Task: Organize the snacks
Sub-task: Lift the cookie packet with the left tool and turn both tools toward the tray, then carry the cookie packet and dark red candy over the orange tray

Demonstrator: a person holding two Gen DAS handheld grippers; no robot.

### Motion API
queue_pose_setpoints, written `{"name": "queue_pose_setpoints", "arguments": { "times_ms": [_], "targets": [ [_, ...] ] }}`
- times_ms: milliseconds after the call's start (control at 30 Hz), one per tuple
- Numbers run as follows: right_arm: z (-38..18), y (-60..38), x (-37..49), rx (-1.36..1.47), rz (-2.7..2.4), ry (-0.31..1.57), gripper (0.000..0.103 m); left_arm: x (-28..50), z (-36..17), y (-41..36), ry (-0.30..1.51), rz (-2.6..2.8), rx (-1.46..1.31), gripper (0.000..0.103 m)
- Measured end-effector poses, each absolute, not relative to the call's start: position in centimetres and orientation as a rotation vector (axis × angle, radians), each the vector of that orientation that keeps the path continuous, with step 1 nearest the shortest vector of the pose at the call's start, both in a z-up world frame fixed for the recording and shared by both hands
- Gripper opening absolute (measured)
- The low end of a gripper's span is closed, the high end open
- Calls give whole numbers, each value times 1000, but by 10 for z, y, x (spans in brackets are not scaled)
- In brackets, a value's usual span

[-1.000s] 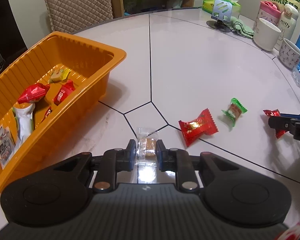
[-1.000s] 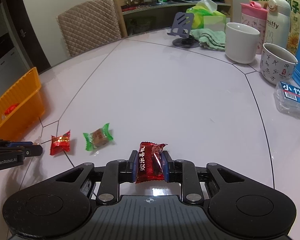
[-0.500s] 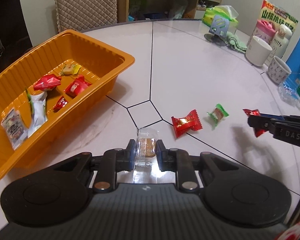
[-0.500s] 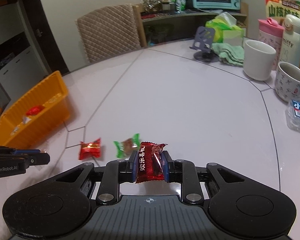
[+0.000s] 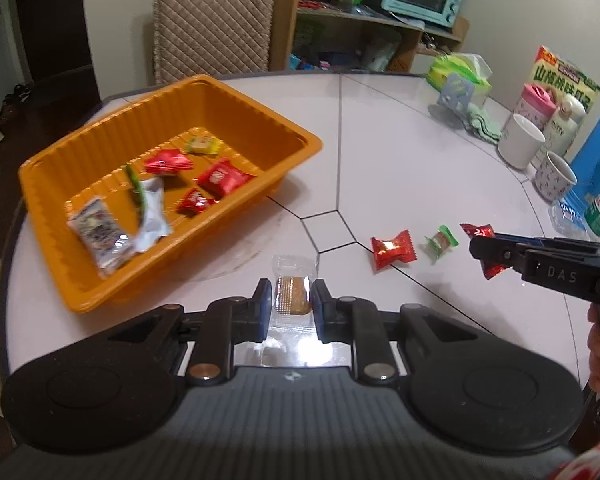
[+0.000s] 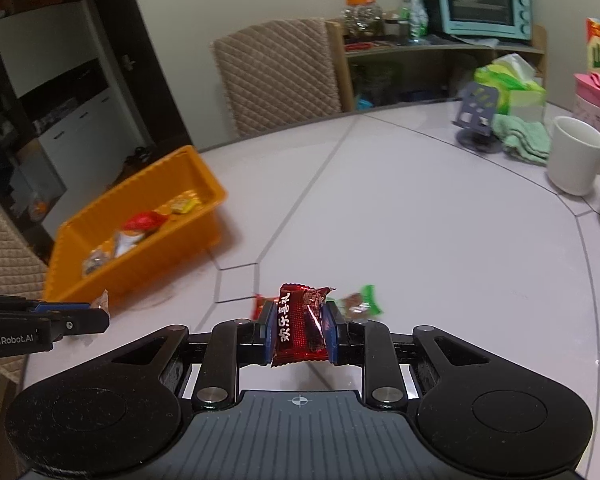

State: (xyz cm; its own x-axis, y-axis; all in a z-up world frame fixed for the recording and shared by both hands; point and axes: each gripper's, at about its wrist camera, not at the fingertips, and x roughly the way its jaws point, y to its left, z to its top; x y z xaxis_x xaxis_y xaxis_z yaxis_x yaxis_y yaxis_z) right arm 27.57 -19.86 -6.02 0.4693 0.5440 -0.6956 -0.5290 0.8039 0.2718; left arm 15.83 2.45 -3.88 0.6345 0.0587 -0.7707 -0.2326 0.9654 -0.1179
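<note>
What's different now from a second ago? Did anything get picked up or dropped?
Both grippers rose off the table toward the orange tray. The left gripper keeps its clear biscuit packet, the right gripper its dark red candy. The red candy and green candy haven't moved.

- The left wrist view looks downward, close over its own fingers, toward the orange tray [image 5: 100,216].
- The right wrist view looks similarly, further from the tray [image 6: 172,248].
- Both share the white table [image 5: 400,152].
</note>
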Motion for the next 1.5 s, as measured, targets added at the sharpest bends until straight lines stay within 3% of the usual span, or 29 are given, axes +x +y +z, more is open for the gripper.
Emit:
{"name": "queue_pose_setpoints", "arguments": {
  "times_ms": [733,1500],
  "targets": [
    [-38,-78,264,7,908,826,25,110,-1,109,777,336,-276,20],
    [-51,58,315,-5,1014,837,25,182,-5,191,762,397,-273,20]
  ]
}}
